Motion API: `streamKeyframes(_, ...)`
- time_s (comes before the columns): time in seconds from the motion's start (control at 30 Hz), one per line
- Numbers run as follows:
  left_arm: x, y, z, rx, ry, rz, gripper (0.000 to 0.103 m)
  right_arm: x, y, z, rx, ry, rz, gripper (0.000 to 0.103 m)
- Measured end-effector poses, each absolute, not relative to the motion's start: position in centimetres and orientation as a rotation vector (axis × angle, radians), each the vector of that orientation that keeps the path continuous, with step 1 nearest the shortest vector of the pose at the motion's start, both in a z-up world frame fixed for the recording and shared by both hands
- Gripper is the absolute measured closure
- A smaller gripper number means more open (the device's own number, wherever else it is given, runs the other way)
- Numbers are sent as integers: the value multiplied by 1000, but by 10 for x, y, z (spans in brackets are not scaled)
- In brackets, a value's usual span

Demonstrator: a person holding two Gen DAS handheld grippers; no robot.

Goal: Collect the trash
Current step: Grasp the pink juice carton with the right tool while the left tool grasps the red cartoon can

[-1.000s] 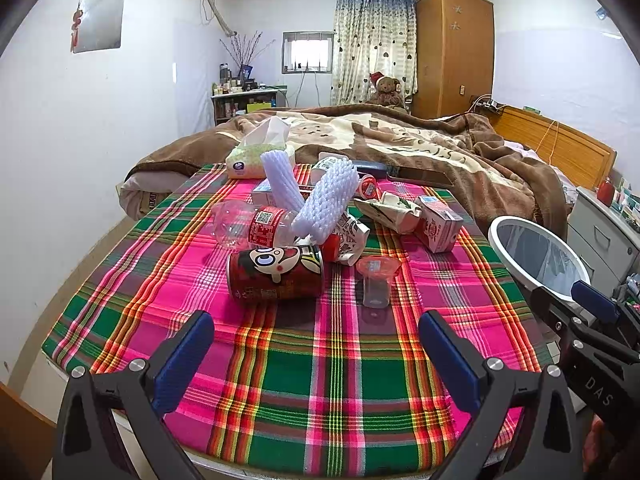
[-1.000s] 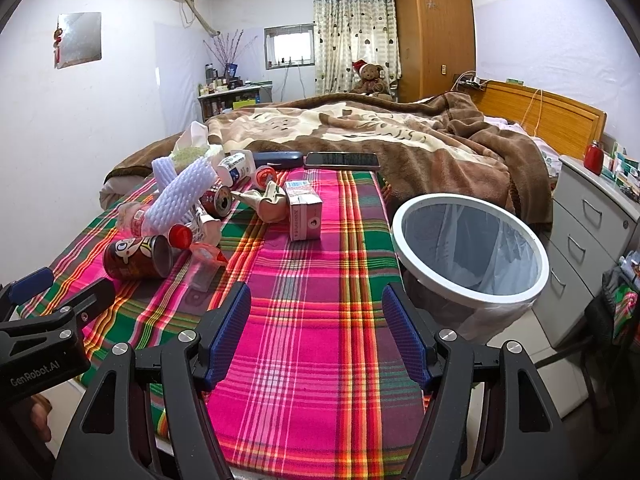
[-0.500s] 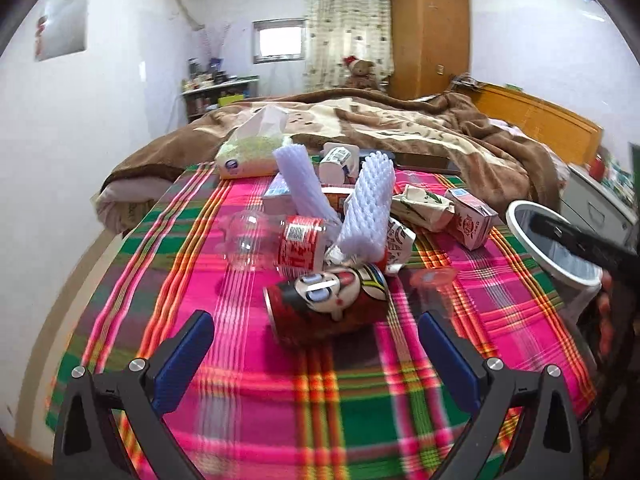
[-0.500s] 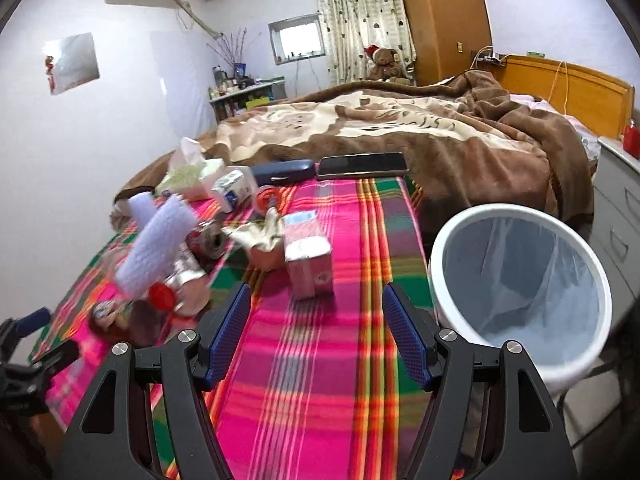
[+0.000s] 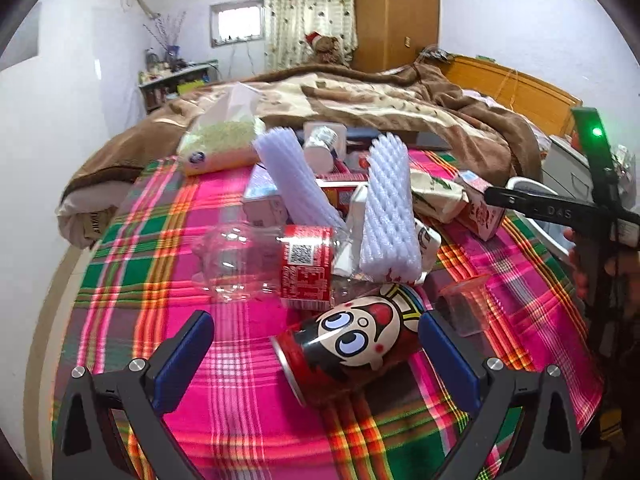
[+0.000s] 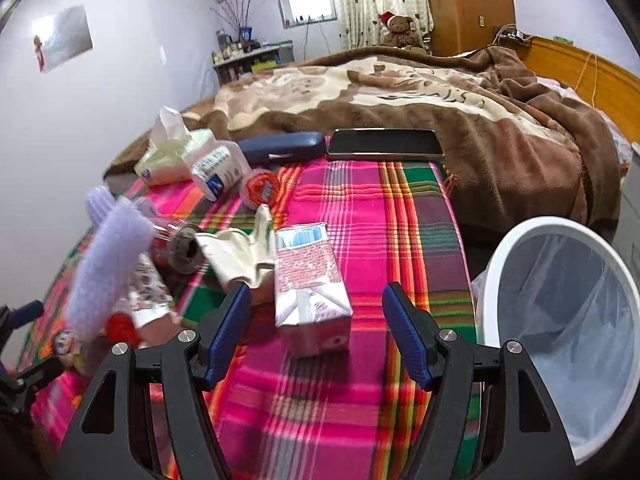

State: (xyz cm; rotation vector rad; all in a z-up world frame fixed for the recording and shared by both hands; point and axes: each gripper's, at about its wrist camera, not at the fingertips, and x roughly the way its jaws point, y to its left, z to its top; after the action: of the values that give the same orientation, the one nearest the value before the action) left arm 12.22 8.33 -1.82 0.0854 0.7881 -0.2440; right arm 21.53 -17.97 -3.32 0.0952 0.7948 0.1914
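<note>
There are two white foam net sleeves [image 5: 390,216] [image 5: 294,184]. There is one red can with a cartoon face [image 5: 352,340], and one more red can lying on its side [image 6: 178,246]. There is one clear plastic bottle with a red label [image 5: 272,264] and one small clear plastic cup [image 5: 464,308]. There is one red and white drink carton [image 6: 310,284] and one squashed cream carton [image 6: 240,252]. There is one pack of tissues [image 6: 180,156], one dark glasses case [image 6: 282,148] and one phone [image 6: 386,143]. There is one white trash bin [image 6: 560,320] and one teddy bear [image 6: 398,30].
</note>
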Motion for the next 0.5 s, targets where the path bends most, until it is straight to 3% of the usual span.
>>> streamKeyframes(0.43, 118, 67, -41, 32, 886, -382, 0, 230, -176, -39, 51, 825, 224, 34)
streamKeyframes(0.5, 111, 63, -40, 32, 895, -392, 0, 230, -178, -37, 69, 820, 231, 43)
